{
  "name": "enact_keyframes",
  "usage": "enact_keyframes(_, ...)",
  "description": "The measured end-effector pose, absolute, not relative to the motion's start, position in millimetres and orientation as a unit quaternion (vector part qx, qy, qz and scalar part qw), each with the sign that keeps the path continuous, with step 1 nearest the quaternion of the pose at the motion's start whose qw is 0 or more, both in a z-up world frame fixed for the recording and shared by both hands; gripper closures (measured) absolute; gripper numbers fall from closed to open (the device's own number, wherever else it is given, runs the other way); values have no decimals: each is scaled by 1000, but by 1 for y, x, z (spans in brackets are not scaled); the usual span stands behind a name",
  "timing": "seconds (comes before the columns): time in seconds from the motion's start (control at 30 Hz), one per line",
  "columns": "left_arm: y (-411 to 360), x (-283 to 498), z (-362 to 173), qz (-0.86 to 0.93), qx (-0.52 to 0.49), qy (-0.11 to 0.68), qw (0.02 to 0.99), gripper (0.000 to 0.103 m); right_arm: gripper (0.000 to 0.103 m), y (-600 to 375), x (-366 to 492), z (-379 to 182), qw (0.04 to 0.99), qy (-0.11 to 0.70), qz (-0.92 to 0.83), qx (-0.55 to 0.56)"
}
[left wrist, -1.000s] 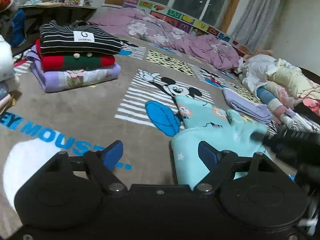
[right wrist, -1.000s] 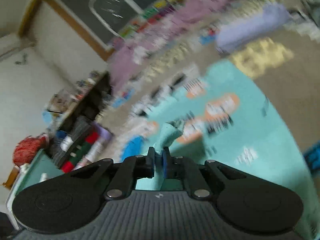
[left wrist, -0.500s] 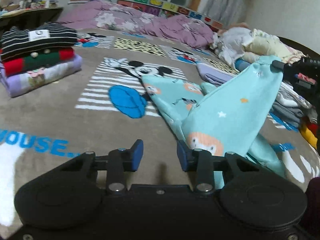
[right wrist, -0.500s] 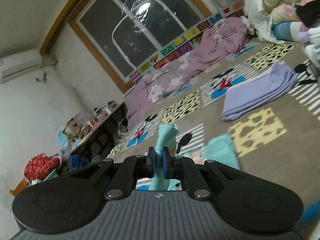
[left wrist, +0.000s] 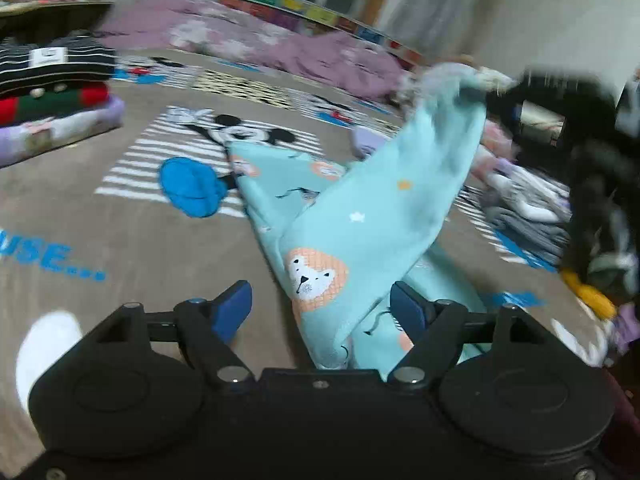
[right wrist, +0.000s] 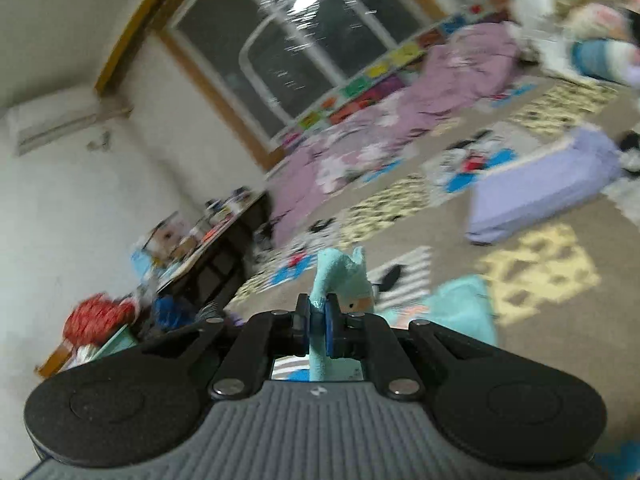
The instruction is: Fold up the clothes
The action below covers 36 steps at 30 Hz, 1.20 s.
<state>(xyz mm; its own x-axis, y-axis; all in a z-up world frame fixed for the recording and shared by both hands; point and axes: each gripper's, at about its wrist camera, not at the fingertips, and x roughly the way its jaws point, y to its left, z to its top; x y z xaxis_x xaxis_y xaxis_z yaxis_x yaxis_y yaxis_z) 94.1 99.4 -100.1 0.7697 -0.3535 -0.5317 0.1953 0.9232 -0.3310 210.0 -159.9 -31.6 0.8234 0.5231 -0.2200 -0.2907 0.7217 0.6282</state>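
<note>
Garment [left wrist: 372, 216] stretches from between my left gripper [left wrist: 320, 308] up right to my right gripper [right wrist: 317, 316]; folded stack [left wrist: 52, 108] far left on blanket [left wrist: 132, 248].

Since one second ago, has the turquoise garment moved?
Yes. The turquoise garment lay flat beside the blue patch; the right tool has since lifted one end high.

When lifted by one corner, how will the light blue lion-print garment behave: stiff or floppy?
Probably floppy: the light blue lion-print garment sags in a drape from the shut right gripper. It seems light, since one small pinch lifts it. Its lower end hangs between the open left gripper's fingers, ungripped.
</note>
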Motion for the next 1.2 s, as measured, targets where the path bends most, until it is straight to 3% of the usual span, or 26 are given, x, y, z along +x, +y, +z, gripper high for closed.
enact_keyframes(0.1, 88, 101, -115, -118, -138, 326, 928, 37, 94, -124, 218, -4, 905, 189, 267, 272)
enact_keyframes(0.17, 99, 104, -128, -88, -183, 352, 914, 65, 94, -99, 220, 15, 903, 187, 295, 249)
enact_keyframes(0.27, 116, 106, -141, -48, -240, 384, 890, 74, 94, -66, 224, 31, 903, 202, 318, 207)
enact_keyframes(0.43, 127, 104, -138, -43, -286, 390, 874, 73, 94, -30, 226, 35, 904, 229, 329, 146)
enact_keyframes(0.5, 133, 103, -136, -53, -325, 379, 865, 53, 94, -23, 224, 35, 906, 232, 329, 132)
enact_keyframes(0.53, 133, 102, -135, -55, -329, 376, 864, 48, 94, -23, 224, 37, 906, 232, 328, 135)
enact_keyframes(0.63, 123, 103, -137, -47, -309, 381, 870, 48, 94, -25, 220, 41, 908, 226, 324, 138)
enact_keyframes(0.73, 95, 99, -135, -21, -218, 382, 898, 56, 94, -34, 220, 42, 912, 218, 315, 145)
enact_keyframes(1.2, 43, 78, -137, 4, -31, 355, 934, 58, 95, -117, 226, 22, 926, 207, 239, 206)
